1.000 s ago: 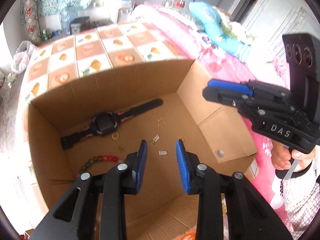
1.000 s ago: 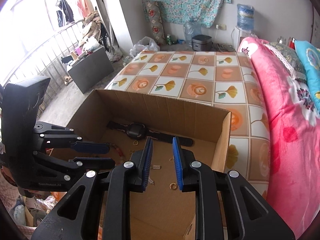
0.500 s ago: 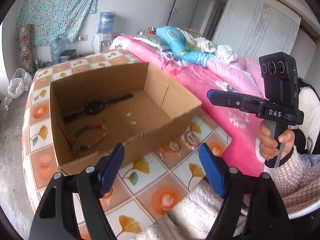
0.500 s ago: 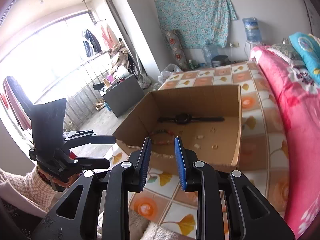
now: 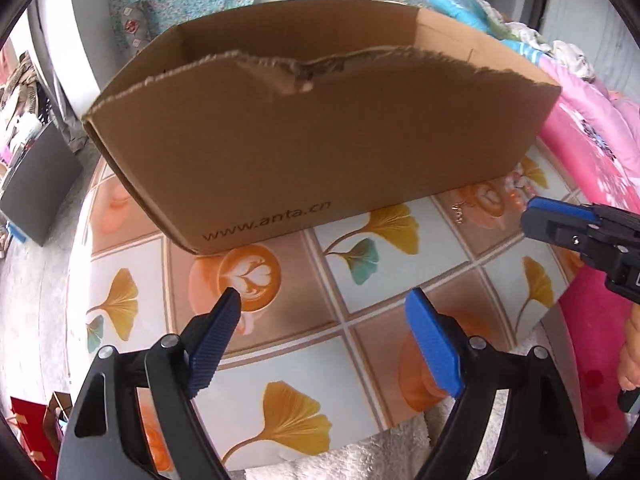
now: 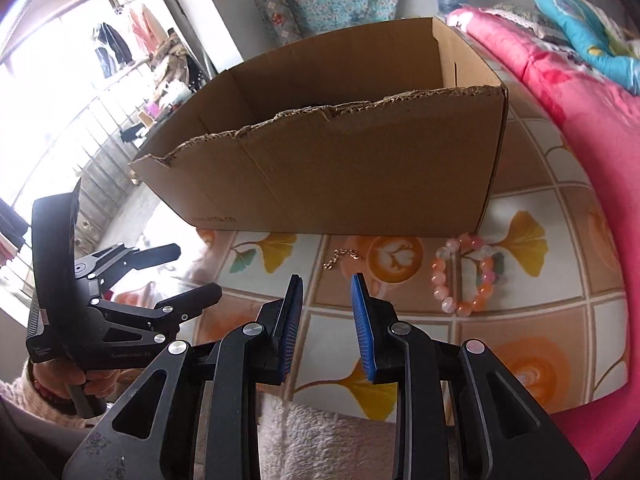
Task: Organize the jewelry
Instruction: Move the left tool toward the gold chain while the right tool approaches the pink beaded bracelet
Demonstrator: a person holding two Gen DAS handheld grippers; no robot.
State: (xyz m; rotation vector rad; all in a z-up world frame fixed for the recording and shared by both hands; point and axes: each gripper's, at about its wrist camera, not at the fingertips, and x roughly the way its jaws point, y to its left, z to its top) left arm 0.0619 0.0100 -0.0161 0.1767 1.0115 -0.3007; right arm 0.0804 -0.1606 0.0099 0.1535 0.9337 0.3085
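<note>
A cardboard box (image 5: 320, 136) stands on the patterned tabletop (image 5: 360, 256); its inside is hidden from both views. A pink and orange bead bracelet (image 6: 464, 276) lies on the table in front of the box's right corner, and a small gold chain (image 6: 340, 258) lies to its left. They also show in the left wrist view, the bracelet (image 5: 520, 180) and the chain (image 5: 458, 212). My left gripper (image 5: 324, 312) is wide open and empty, low over the table's near part. My right gripper (image 6: 326, 292) is open by a narrow gap and empty, just short of the chain.
A pink quilt (image 6: 580, 92) covers the bed right of the table. A white fluffy cloth (image 6: 320, 440) lies at the table's near edge. A dark cabinet (image 5: 32, 188) stands on the floor at left.
Both grippers have pulled back out of the box and dropped low in front of it. The left gripper has opened wide. The watch and beads inside the box are now hidden.
</note>
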